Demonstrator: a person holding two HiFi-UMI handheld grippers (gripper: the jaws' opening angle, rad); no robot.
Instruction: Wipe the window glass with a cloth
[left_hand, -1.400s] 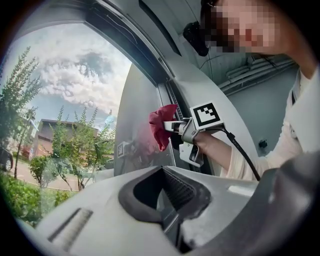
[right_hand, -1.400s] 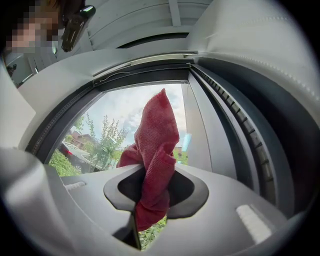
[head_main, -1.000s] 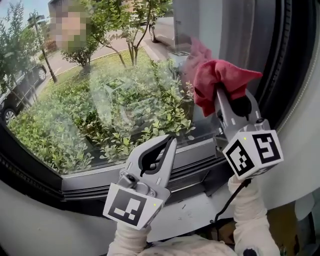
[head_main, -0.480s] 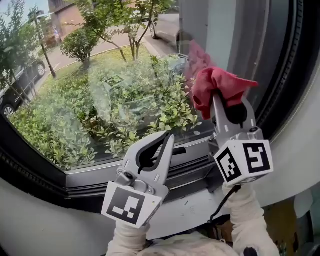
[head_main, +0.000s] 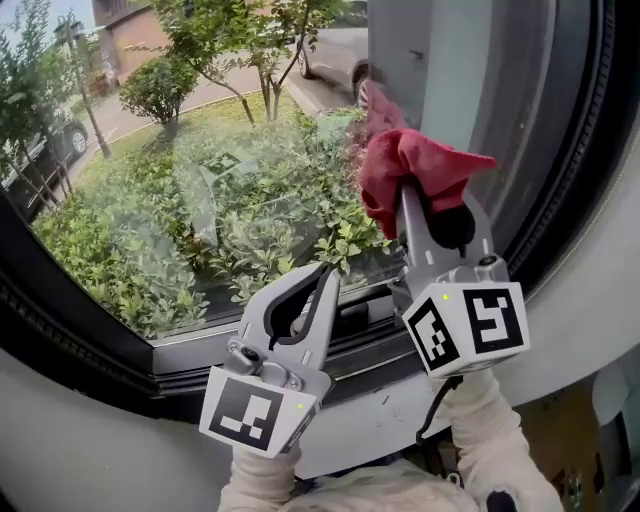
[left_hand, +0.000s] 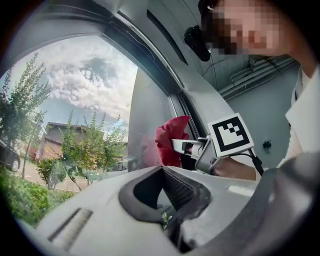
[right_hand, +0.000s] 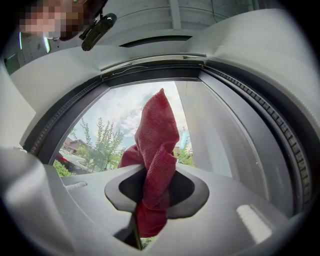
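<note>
1. right gripper (head_main: 418, 200) is shut tight on a red fuzzy cloth (head_main: 415, 165); the cloth sticks up past the jaw tips in a tall bunch, and a bit of it hangs back through the hole in the jaws
2. the cloth is up at the big clear window glass (head_main: 200, 180), on the right side of the glass, near the dark window frame (head_main: 560, 190); a pink reflection (head_main: 378, 108) in the glass sits right next to the cloth, so i think the cloth is touching the glass or very nearly touching
3. left gripper (head_main: 325, 278) has its jaws pressed together with nothing in them; it is lower down, by the bottom of the frame, and it is off the glass
4. almost all of the glass lies to the left of the cloth, and only a thin strip lies to its right; so i think the next wipe has to go left across the glass, and the right gripper is the one to do it, since it has the cloth and is closer to the glass
5. the cloth bunch is long and floppy and points up along the jaws, so its soft side should face the glass, or the hard jaw tips just under it might bump the glass
</note>
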